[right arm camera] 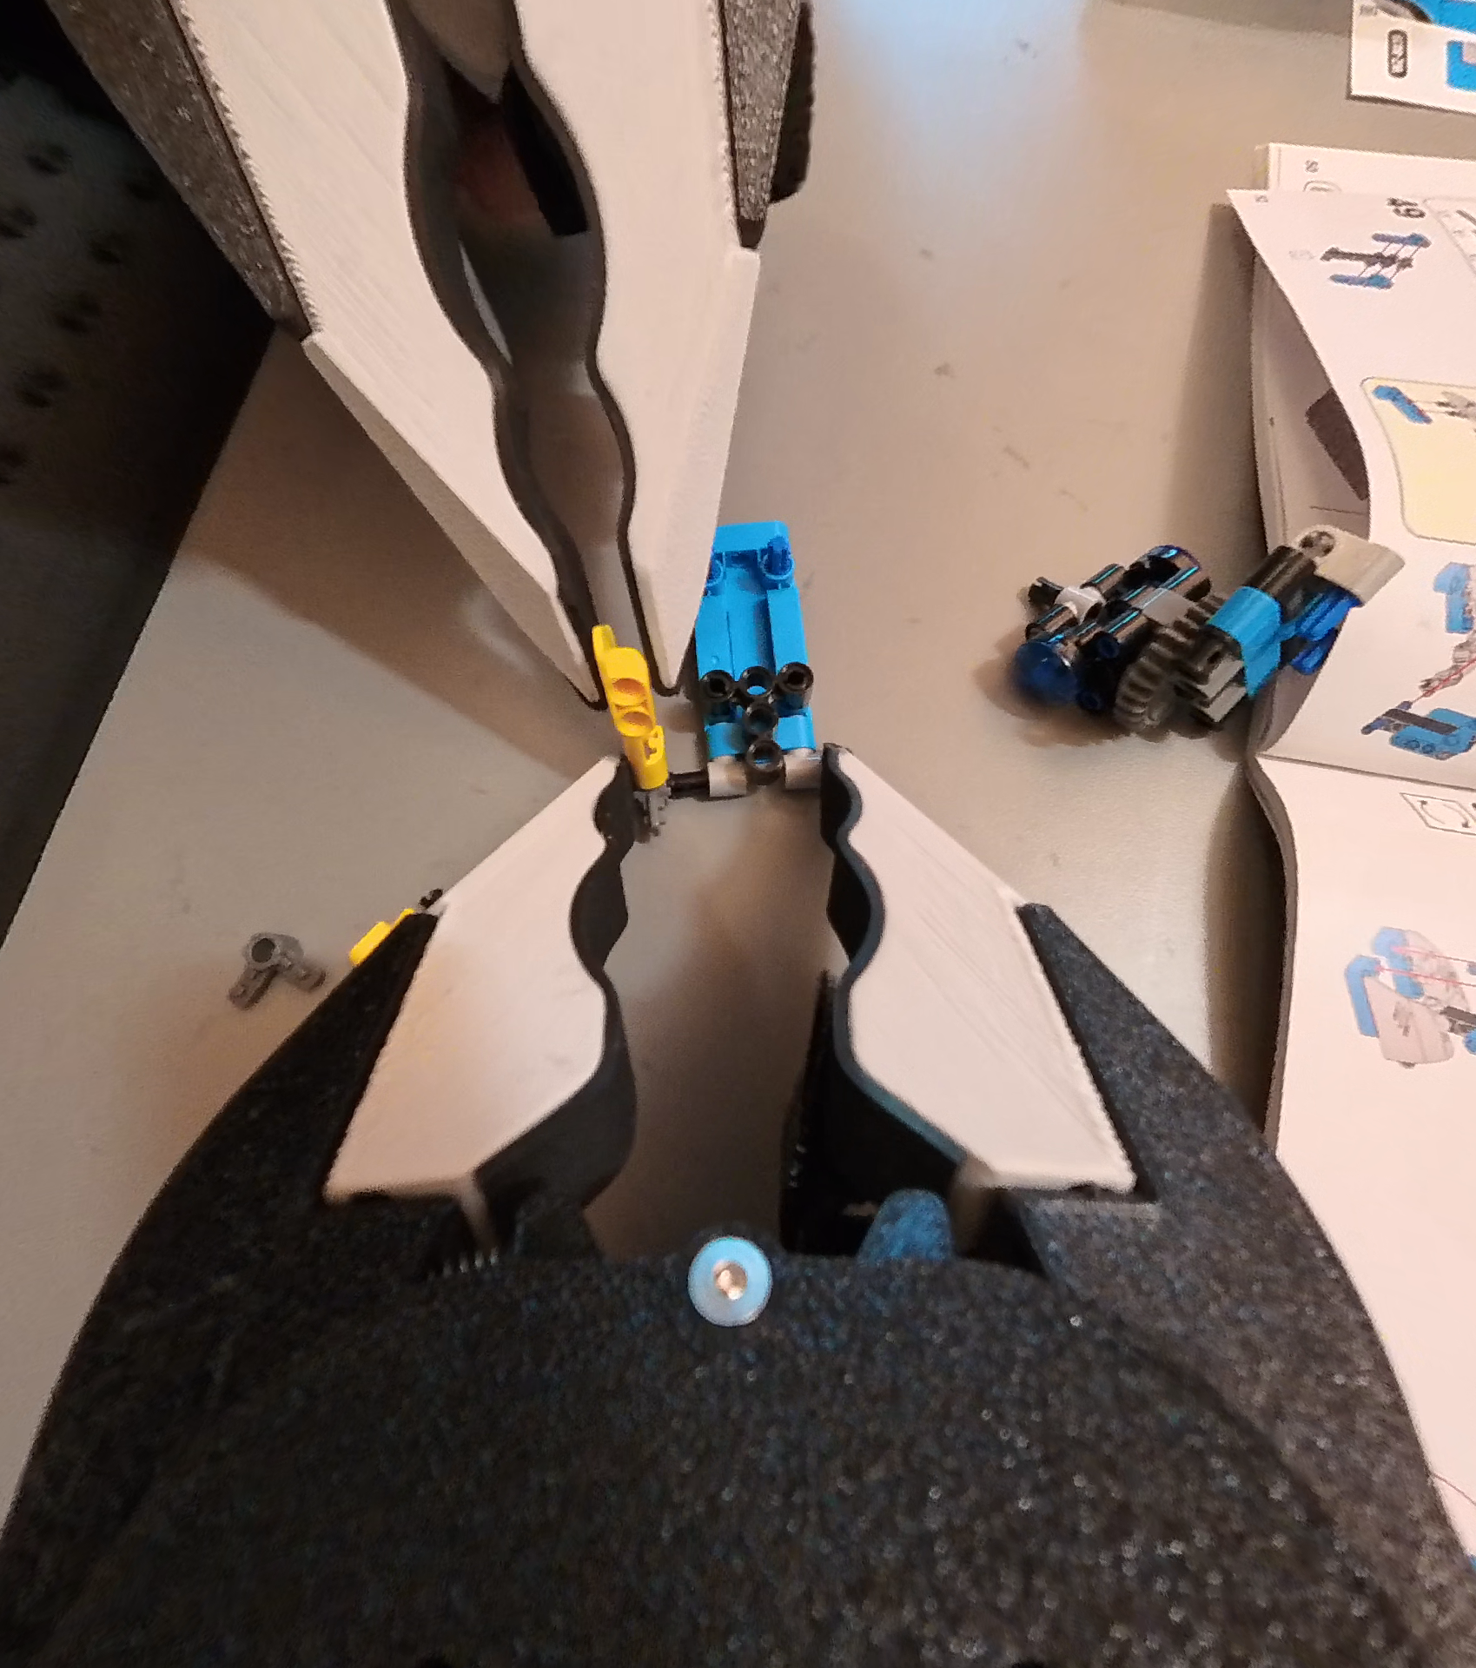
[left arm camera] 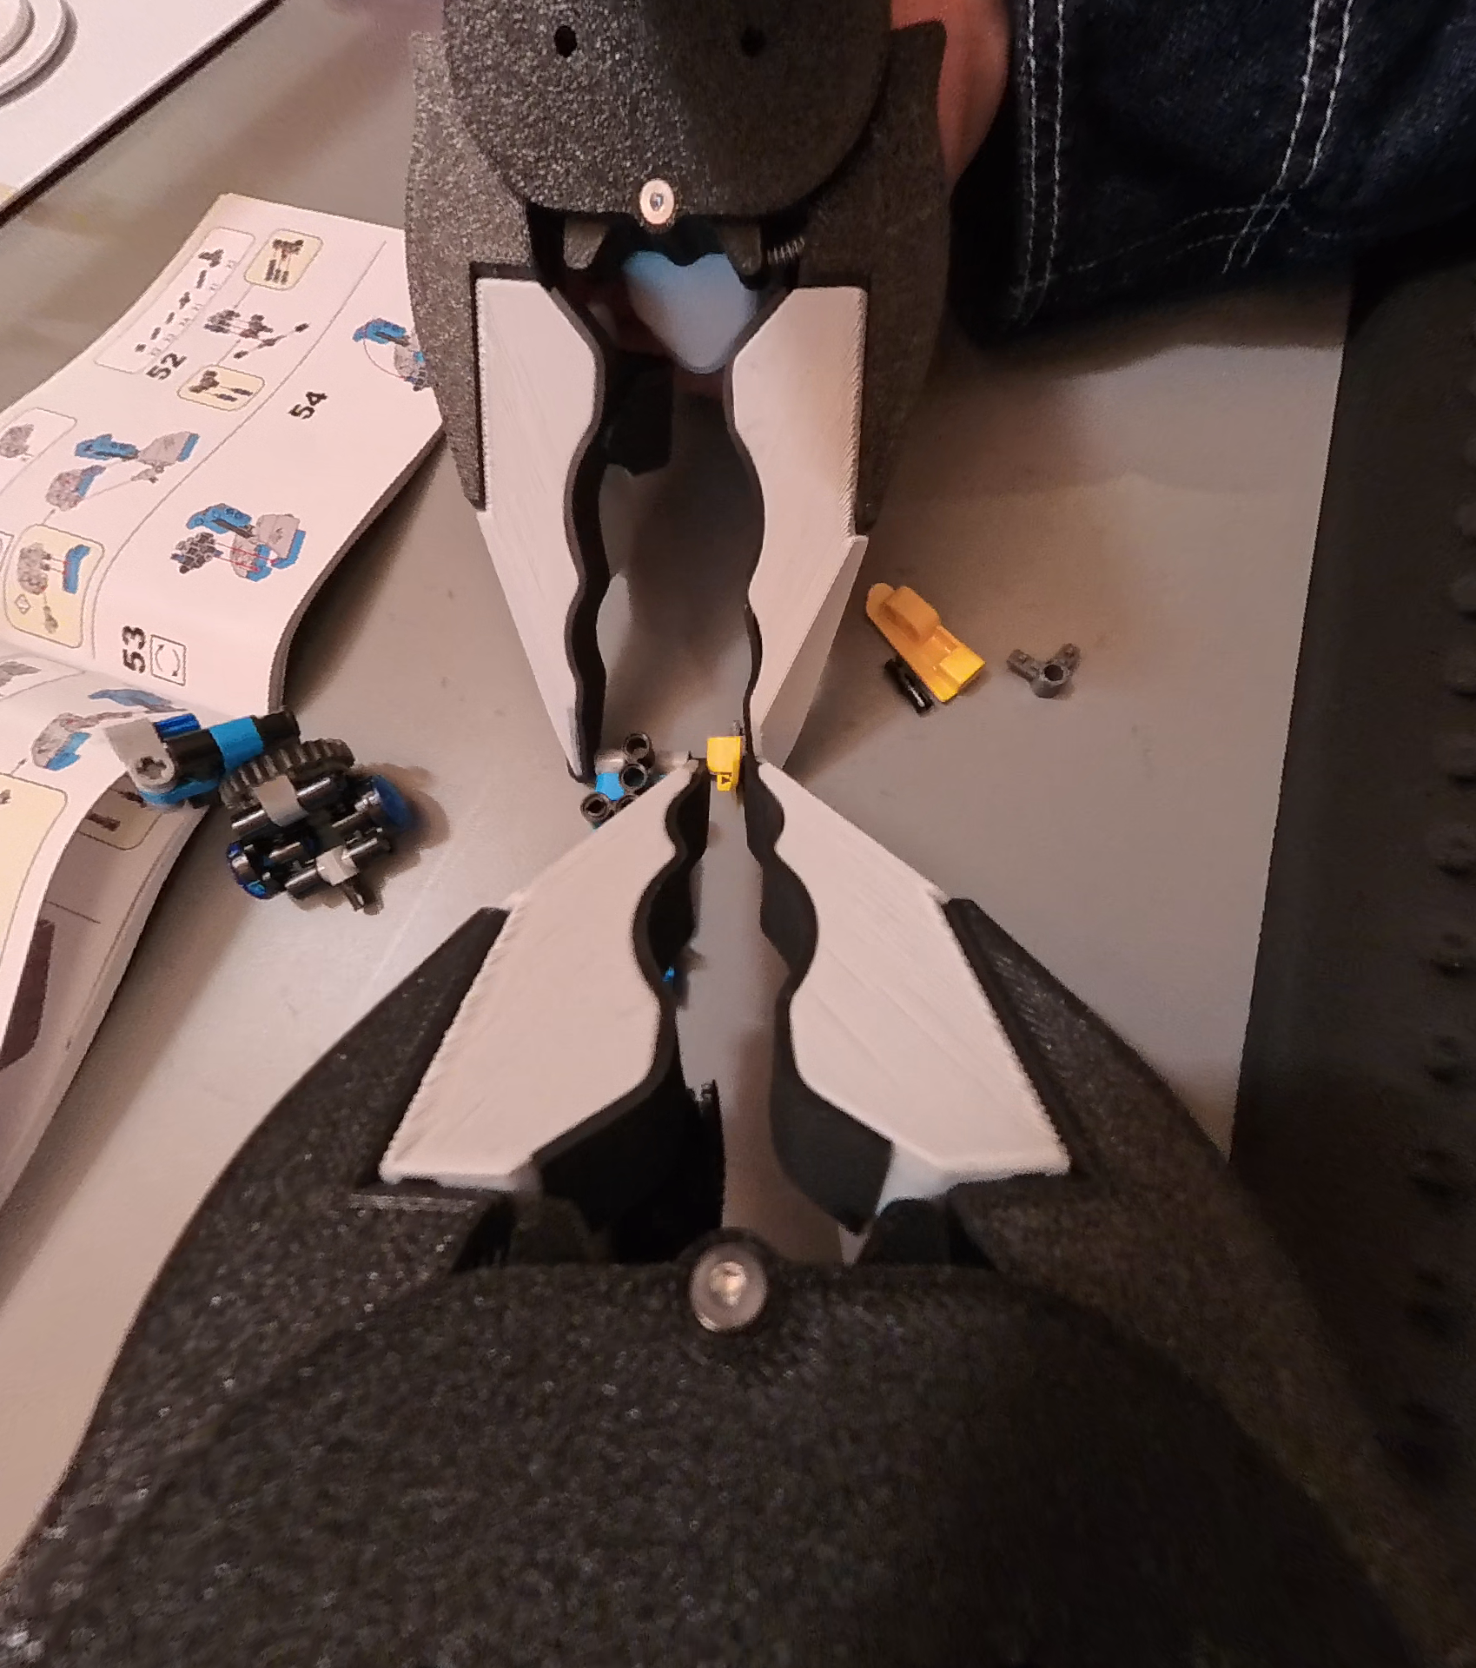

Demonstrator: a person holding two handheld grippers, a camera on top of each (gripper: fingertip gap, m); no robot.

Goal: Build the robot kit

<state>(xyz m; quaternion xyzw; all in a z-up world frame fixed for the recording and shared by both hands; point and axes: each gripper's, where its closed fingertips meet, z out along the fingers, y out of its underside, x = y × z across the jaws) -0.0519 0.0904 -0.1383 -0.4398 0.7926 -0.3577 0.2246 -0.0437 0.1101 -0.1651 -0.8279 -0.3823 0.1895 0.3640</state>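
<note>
My left gripper [left arm camera: 727,774] is shut on a small yellow pin connector [left arm camera: 723,760], held at the fingertips just above the grey table [left arm camera: 1032,857]. My right gripper [left arm camera: 666,749] faces it tip to tip. In the right wrist view my right gripper [right arm camera: 725,772] is shut across the near end of a blue beam assembly [right arm camera: 752,632] with black pins and pale grey bushes on a black axle. The left gripper [right arm camera: 626,686] holds the yellow connector [right arm camera: 626,699] against the axle's left end, beside the right gripper's left fingertip.
A black and blue gear assembly [left arm camera: 301,812] lies by the open instruction booklet [left arm camera: 129,496]. A yellow part with a black pin [left arm camera: 923,645] and a small grey connector [left arm camera: 1045,672] lie on the table. A dark perforated surface [left arm camera: 1438,812] borders it. A denim sleeve [left arm camera: 1257,135] shows behind. Left and right tips are no more than a few centimetres apart.
</note>
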